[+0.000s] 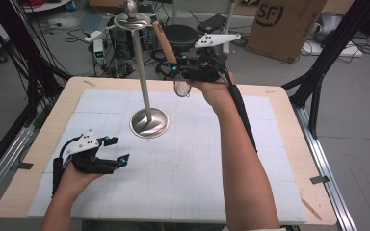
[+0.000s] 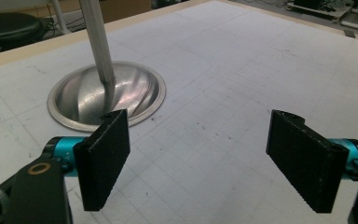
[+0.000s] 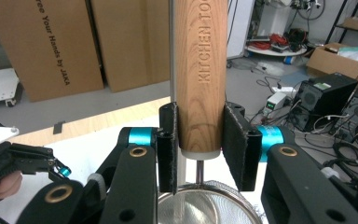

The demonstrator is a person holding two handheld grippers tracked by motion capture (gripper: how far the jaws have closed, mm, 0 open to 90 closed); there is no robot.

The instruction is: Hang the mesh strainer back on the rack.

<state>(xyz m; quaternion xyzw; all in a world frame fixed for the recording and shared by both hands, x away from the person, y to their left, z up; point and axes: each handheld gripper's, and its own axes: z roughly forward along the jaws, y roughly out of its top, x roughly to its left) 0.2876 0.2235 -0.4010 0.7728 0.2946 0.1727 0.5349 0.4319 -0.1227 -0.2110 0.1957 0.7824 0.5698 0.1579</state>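
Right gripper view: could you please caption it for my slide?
Right tongs clamp a wooden-handled mesh strainer upright beside the metal stand.

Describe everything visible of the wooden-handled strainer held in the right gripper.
The strainer has a light wooden handle stamped with "KITCHEN TO..." lettering, a thin metal neck and a round fine-mesh bowl with a metal rim. It hangs bowl-down, handle tilted upward, above the table's far side near the metal stand. The right gripper clamps the handle's lower end between its black pads.
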